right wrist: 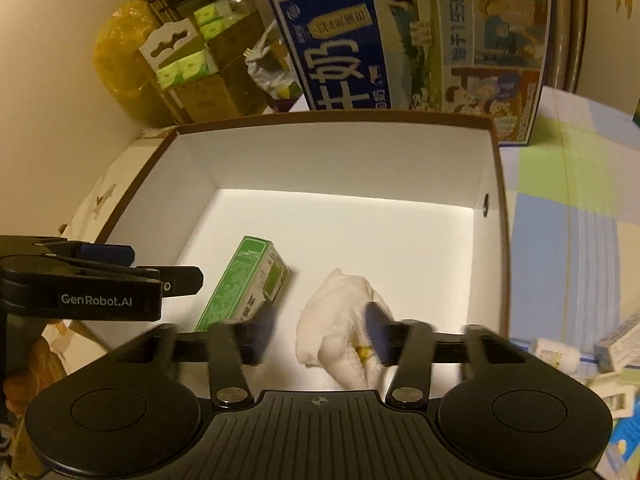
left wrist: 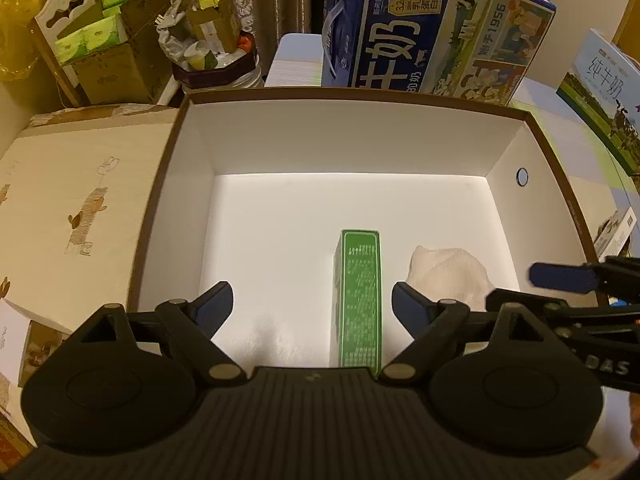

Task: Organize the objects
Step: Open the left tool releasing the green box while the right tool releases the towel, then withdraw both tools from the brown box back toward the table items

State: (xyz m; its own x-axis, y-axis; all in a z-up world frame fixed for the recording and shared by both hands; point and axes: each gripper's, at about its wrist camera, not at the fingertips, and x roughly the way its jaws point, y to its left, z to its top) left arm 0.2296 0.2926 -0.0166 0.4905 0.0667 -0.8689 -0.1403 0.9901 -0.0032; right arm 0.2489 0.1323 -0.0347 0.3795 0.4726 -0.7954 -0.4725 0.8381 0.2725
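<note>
Two grippers over an open white box

Inside the white box (left wrist: 348,152), a green carton (left wrist: 358,300) lies flat near its front wall, a pale cloth (right wrist: 344,320) just beside it on the right. The left gripper (left wrist: 312,304) hangs wide and empty above the carton; the right gripper (right wrist: 320,320), also spread wide, hovers over the cloth.
</note>
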